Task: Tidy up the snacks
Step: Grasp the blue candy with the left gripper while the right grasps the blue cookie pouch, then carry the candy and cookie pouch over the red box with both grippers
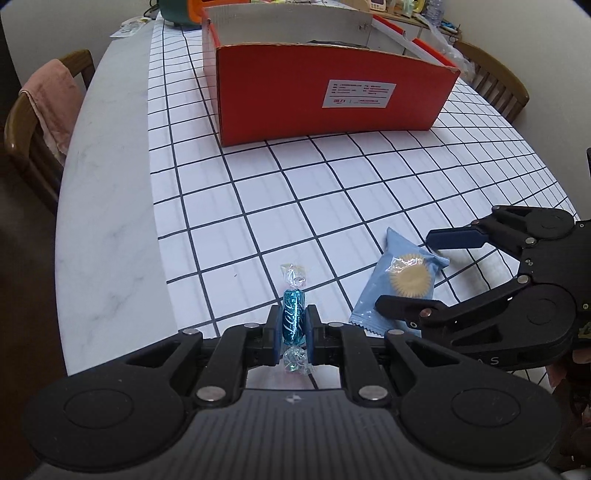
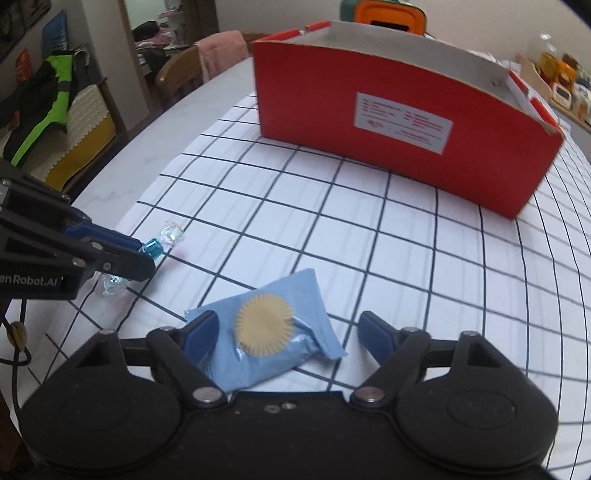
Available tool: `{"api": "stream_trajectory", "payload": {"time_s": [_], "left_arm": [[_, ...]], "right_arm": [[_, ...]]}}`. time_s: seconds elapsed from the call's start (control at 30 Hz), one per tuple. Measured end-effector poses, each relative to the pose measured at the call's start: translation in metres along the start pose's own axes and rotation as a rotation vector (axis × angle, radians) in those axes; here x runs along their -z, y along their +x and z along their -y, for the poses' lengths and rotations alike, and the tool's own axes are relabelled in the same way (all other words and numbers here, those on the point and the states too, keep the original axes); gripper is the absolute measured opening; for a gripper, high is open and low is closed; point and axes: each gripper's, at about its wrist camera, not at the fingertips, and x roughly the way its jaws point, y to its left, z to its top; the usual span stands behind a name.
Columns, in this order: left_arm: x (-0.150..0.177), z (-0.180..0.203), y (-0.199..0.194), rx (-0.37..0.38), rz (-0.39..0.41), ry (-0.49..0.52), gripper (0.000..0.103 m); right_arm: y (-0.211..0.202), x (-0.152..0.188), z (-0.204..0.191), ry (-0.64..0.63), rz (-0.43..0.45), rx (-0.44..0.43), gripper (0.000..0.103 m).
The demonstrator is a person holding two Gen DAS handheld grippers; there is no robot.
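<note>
My left gripper (image 1: 293,325) is shut on a blue wrapped candy (image 1: 293,319) with clear twisted ends, low over the checked cloth; it also shows in the right wrist view (image 2: 151,247). My right gripper (image 2: 286,334) is open, its jaws on either side of a light blue biscuit packet (image 2: 273,332) that lies on the cloth. That packet also shows in the left wrist view (image 1: 400,280), with the right gripper (image 1: 413,273) around it. An open orange cardboard box (image 1: 325,92) stands farther back on the table, also in the right wrist view (image 2: 399,122).
The white grid cloth (image 1: 295,203) covers the marble table (image 1: 107,184). A wooden chair with a pink towel (image 1: 51,107) stands at the left edge, another chair (image 1: 495,81) at the far right. A green and orange container (image 2: 384,14) sits behind the box.
</note>
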Motion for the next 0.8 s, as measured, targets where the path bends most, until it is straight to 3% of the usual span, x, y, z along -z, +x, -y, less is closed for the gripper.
{"api": "stream_trajectory", "payload": {"time_s": [0.17, 0.3, 0.8], "left_arm": [[0.001, 0.000, -0.002, -0.004, 0.001, 0.001, 0.012], [0.001, 0.001, 0.000, -0.008, -0.006, 0.004, 0.012], [-0.013, 0.018, -0.002, 0.019, 0.010, 0.027, 0.012]], "right_arm": [[-0.006, 0.004, -0.005, -0.038, 0.022, -0.016, 0.056], [-0.009, 0.005, -0.005, -0.040, 0.045, -0.013, 0.047], [-0.031, 0.013, 0.023, 0.075, 0.088, 0.005, 0.044]]}}
